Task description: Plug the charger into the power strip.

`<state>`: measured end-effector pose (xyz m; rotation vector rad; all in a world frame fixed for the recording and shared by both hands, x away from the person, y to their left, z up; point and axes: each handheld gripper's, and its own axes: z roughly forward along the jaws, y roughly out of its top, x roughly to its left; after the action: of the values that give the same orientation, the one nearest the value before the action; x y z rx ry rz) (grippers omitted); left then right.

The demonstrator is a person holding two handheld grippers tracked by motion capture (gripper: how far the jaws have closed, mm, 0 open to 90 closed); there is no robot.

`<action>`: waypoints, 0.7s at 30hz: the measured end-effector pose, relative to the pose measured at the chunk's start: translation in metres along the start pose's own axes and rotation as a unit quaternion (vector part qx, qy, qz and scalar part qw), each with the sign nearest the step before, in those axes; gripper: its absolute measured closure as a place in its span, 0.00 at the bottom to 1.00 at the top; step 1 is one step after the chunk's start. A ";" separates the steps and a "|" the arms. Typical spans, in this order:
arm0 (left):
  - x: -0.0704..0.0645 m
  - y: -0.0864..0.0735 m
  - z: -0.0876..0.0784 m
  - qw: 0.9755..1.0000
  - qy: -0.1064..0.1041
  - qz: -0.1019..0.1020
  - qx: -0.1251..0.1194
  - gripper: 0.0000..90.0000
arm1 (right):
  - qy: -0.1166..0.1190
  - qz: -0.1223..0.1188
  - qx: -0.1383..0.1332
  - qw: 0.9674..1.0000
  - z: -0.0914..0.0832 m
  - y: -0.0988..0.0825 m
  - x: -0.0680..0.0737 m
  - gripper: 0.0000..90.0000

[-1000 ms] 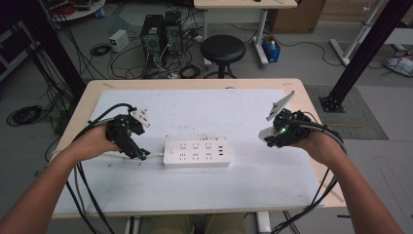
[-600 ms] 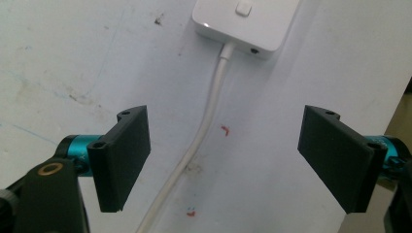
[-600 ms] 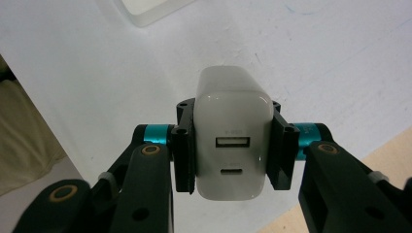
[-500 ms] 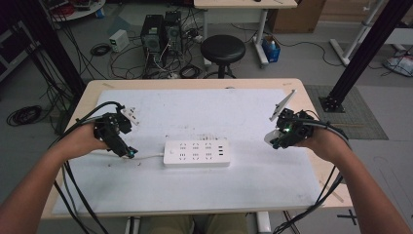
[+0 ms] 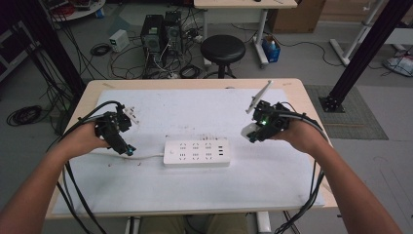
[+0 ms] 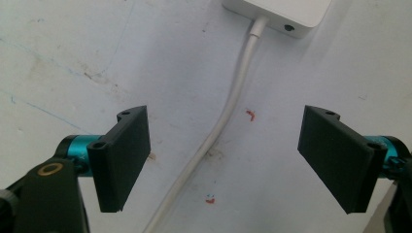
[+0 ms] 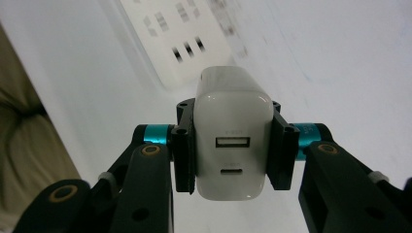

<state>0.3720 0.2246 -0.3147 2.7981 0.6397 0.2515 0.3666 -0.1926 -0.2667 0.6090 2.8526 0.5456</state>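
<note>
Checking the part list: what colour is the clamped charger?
White charger, clearest in the right gripper view.

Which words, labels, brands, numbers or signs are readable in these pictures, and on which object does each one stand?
No text can be read in any view.
White charger held in the right gripper: faint marks beside its two ports, too blurred to read.
White power strip: sockets and ports only; any print is too small to read.
White table cover: red and blue pen marks, not letters.
</note>
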 end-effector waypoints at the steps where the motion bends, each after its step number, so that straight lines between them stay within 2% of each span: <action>1: 0.001 0.001 0.002 1.000 0.000 0.000 -0.006 0.21 | 0.012 0.003 -0.006 1.000 0.001 0.007 0.001 0.69; 2: 0.001 0.001 0.003 1.000 -0.001 0.000 -0.008 0.21 | 0.026 -0.003 -0.011 1.000 0.006 0.021 0.004 0.69; 8: 0.001 0.002 0.010 1.000 -0.007 0.006 -0.010 0.21 | 0.021 -0.069 0.014 0.997 0.033 0.053 0.014 0.69; 12: -0.001 0.002 0.014 1.000 -0.011 0.004 -0.015 0.21 | 0.034 -0.093 0.015 0.995 0.055 0.066 0.018 0.69; 14: -0.001 0.003 0.015 1.000 -0.012 0.011 -0.010 0.21 | 0.038 -0.100 0.037 0.994 0.070 0.073 0.020 0.69; 20: -0.002 0.003 0.016 1.000 -0.013 0.010 -0.014 0.21 | 0.041 -0.150 0.082 0.984 0.107 0.088 0.023 0.69; 21: -0.002 0.002 0.016 1.000 -0.012 0.006 -0.017 0.21 | 0.040 -0.148 0.091 0.984 0.110 0.090 0.023 0.69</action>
<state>0.3750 0.2184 -0.3294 2.7691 0.6090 0.2277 0.4043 -0.0720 -0.3351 0.1808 3.0123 0.2690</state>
